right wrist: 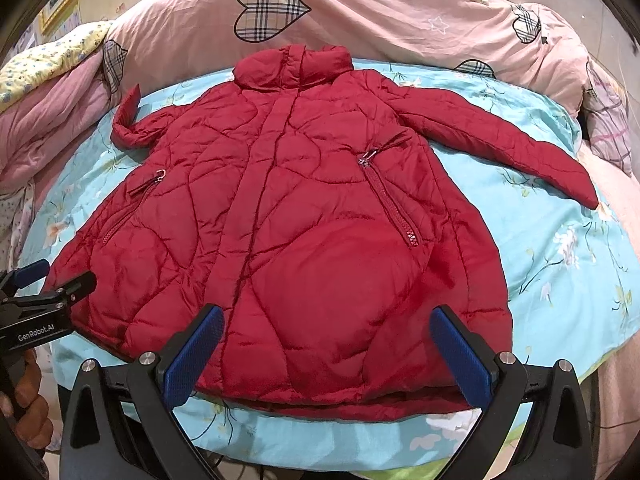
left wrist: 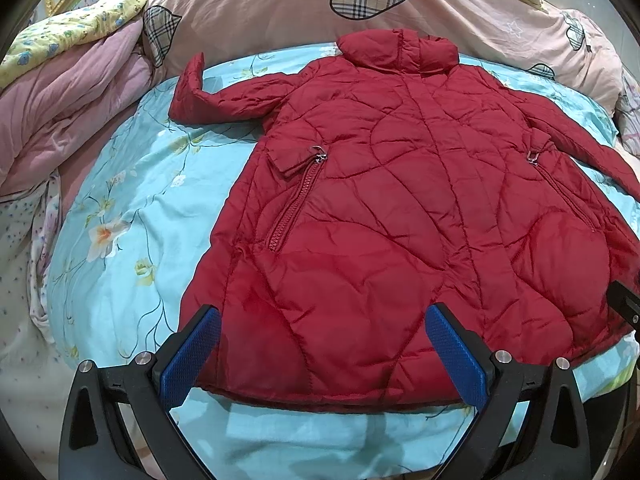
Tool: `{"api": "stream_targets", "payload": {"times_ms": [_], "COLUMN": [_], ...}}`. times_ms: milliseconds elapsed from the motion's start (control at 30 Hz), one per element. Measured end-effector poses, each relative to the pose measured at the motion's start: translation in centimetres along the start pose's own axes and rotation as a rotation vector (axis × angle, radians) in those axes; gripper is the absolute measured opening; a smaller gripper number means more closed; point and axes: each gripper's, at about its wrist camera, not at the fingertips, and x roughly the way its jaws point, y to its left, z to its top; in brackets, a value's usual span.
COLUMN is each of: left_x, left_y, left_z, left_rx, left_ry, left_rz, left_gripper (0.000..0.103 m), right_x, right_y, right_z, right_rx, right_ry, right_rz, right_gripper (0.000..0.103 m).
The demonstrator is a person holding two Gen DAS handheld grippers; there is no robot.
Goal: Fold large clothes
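Note:
A red quilted coat [left wrist: 400, 200] lies spread front up on a light blue floral sheet [left wrist: 132, 208], collar at the far end and hem toward me. One sleeve bends up at the left; the other stretches out to the right [right wrist: 500, 140]. My left gripper [left wrist: 326, 344] hovers open over the left part of the hem, blue pads [left wrist: 192, 356] wide apart, nothing between them. My right gripper [right wrist: 326, 348] stands open above the coat [right wrist: 320, 220] near the right part of the hem. The left gripper [right wrist: 60, 276] also shows at the right wrist view's left edge, in a person's hand [right wrist: 24, 396].
A pink duvet with plaid hearts [left wrist: 300, 4] is heaped behind the collar. A rumpled pink quilt [left wrist: 68, 108] and a yellow floral blanket [left wrist: 80, 24] are piled at the left. More pink bedding [right wrist: 604, 120] lies at the right. The bed's near edge is below the hem.

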Motion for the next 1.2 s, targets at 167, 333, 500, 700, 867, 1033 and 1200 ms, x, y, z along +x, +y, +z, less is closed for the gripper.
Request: {"api": "stream_targets", "payload": {"times_ms": [167,333,500,700,867,1033,1200], "left_x": [0.0,0.2,0.3,0.7,1.1,1.5,2.3], "left_y": [-0.2,-0.2,-0.2,-0.3,0.0,0.2,0.6], "left_z": [0.1,0.2,0.2,0.4,0.7,1.5,2.6], "left_rx": [0.003,0.000,0.000,-0.002,-0.012,-0.030,-0.022], "left_ry": [0.006,-0.002,-0.011,-0.007,-0.005,-0.012,-0.018], "left_rz": [0.005,0.001,0.001,-0.008,-0.030,-0.054,-0.042], "left_gripper": [0.102,0.102,0.102,0.102,0.102,0.102,0.102], "right_x": [0.1,0.2,0.4,0.5,0.4,0.2,0.1], "right_y": [0.0,0.2,0.0,-0.1,-0.5,-1.4,-3.5], "right_z": [0.0,0.0,0.1,0.0,0.1,0.7,1.9], "right_rx": [0.005,-0.004,0.002,0.019,0.020,0.033,0.083], "right_ry": [-0.007,0.001,0.004,0.001,-0.022,-0.051,-0.053], "right_rz": [0.017,0.004,0.000,0.019,0.012,0.011,0.014], "right_gripper": [0.103,0.103,0.103,0.103,0.103,0.103,0.103]}}
